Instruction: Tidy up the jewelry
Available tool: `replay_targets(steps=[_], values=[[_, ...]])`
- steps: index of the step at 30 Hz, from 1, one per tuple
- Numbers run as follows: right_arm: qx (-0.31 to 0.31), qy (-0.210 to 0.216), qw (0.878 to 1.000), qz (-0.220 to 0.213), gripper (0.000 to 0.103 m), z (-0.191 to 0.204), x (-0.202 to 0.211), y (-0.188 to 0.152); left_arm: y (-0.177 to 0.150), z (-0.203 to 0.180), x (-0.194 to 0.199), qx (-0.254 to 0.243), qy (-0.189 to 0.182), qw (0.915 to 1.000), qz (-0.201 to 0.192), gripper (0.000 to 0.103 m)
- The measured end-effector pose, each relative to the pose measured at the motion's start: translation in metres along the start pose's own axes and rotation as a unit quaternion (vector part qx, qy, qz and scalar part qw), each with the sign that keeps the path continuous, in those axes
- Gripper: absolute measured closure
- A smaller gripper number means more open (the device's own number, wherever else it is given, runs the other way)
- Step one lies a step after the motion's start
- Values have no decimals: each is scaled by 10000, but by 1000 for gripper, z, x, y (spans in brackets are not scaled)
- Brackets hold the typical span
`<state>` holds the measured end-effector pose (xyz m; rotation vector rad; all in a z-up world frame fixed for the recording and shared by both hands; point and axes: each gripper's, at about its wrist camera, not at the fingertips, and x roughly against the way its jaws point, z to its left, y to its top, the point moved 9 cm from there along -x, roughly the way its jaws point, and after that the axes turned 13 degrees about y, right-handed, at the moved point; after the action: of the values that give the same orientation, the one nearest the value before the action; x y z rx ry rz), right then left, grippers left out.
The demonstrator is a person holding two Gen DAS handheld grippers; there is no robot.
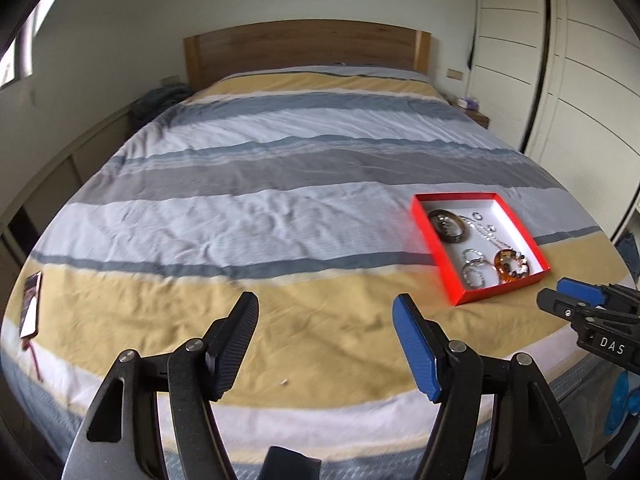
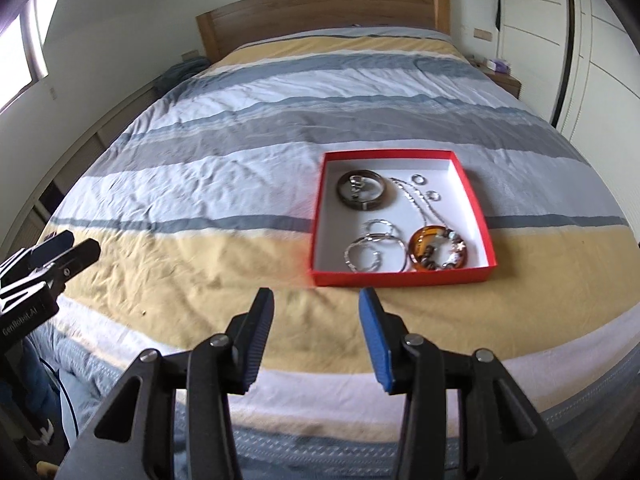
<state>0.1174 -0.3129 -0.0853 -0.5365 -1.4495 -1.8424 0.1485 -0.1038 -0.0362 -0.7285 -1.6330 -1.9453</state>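
Note:
A shallow red box (image 2: 400,279) with a white inside lies on the striped bedspread, just beyond my right gripper (image 2: 316,300), which is open and empty. In the box lie a dark bangle (image 2: 362,202), an amber bangle (image 2: 420,248), silver bangles (image 2: 372,248), a silver chain (image 2: 416,200) and two small rings (image 2: 418,179). In the left wrist view the box (image 1: 432,248) is to the right of my left gripper (image 1: 326,306), which is open and empty above the yellow stripe. The right gripper also shows at the right edge of the left wrist view (image 1: 560,294).
The bed (image 1: 280,208) fills both views, with a wooden headboard (image 2: 320,12) at the far end. A card-like packet (image 1: 31,304) lies at the bed's left edge. A small white speck (image 1: 285,381) lies on the yellow stripe. White wardrobes (image 2: 600,60) stand at the right.

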Motion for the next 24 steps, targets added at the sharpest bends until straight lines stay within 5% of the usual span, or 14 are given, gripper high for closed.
replay_targets(steps=[13,24], values=[[333,144,9991,-209,60,40,34,-16,-17,43,57,233,206,9988,-391,26],[470,170,9981,-370,60,51,60,-32,-26,52,91,283,317,9970,-648,0]])
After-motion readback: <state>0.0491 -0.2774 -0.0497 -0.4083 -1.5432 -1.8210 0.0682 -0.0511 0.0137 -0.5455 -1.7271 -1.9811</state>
